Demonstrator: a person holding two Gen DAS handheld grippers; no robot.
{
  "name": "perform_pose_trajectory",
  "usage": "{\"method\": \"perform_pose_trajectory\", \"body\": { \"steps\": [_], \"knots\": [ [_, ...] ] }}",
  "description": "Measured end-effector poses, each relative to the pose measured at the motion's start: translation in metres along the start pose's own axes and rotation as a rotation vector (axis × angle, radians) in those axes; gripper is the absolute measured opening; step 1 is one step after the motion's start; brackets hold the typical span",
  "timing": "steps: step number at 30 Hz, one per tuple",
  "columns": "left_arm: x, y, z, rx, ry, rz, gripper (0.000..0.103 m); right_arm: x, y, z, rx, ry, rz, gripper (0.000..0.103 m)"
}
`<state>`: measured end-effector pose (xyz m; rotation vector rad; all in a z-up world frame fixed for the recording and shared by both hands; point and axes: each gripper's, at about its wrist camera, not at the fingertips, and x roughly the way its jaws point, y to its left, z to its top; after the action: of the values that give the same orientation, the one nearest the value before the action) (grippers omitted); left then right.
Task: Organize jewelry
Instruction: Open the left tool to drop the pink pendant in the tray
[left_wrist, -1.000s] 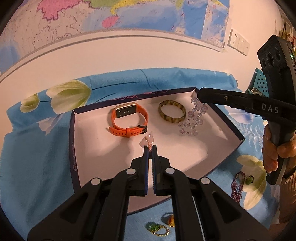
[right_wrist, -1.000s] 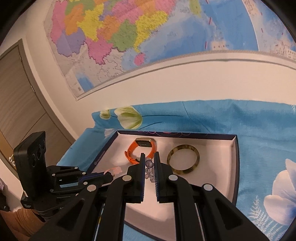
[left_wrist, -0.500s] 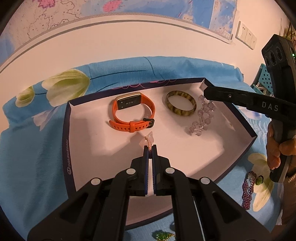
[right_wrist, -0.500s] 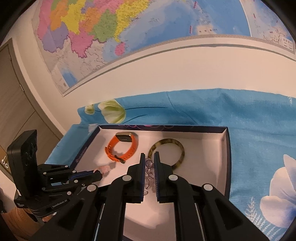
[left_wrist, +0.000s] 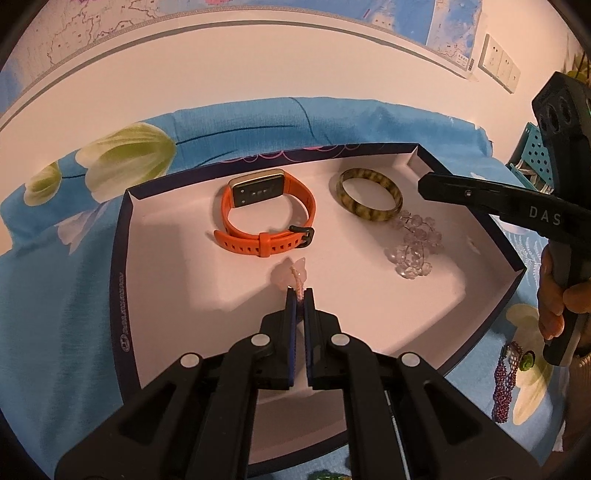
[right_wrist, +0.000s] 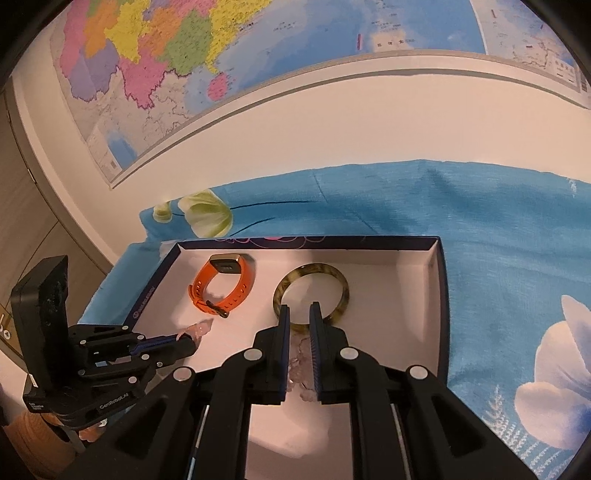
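The left claw (left_wrist: 300, 291) pinches a pink bead piece (left_wrist: 295, 275) over the tray (left_wrist: 125, 280), while the right claw (right_wrist: 298, 314), apart, seemingly hovers above the clear bracelet (left_wrist: 415, 245) lying beside the bangle (left_wrist: 370, 199).

A colourful map (right_wrist: 229, 55) hangs on the cream wall (right_wrist: 332, 129) beside a wooden door (right_wrist: 26, 206).

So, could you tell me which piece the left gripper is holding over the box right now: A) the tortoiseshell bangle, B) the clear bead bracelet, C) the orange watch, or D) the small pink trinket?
D: the left gripper has its jaws shut on the small pink trinket, while the other three pieces lie in the box.
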<state>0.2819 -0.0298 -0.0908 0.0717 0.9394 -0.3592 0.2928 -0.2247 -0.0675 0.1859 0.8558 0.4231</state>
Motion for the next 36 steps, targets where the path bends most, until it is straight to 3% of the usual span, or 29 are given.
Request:
{"method": "perform_pose_trajectory", "body": {
  "steps": [6, 9, 22, 27, 36],
  "knots": [
    [-0.002, 0.003, 0.0, -0.012, -0.011, 0.017, 0.011, -0.01, 0.004, -0.007, -0.014, -0.005, 0.0, 0.015],
    [-0.011, 0.004, -0.001, -0.016, -0.035, 0.022, 0.02, -0.02, 0.007, -0.011, -0.026, -0.021, -0.002, 0.023],
    [-0.095, -0.004, -0.027, -0.003, -0.249, 0.067, 0.053, -0.082, 0.021, -0.044, -0.09, -0.087, -0.008, 0.044],
    [-0.118, -0.013, -0.05, 0.013, -0.295, 0.063, 0.056, -0.097, 0.02, -0.069, -0.099, -0.066, -0.03, 0.046],
    [-0.131, -0.032, -0.089, 0.019, -0.299, 0.055, 0.061, -0.11, 0.015, -0.113, -0.074, -0.015, -0.077, 0.046]
  ]
}}
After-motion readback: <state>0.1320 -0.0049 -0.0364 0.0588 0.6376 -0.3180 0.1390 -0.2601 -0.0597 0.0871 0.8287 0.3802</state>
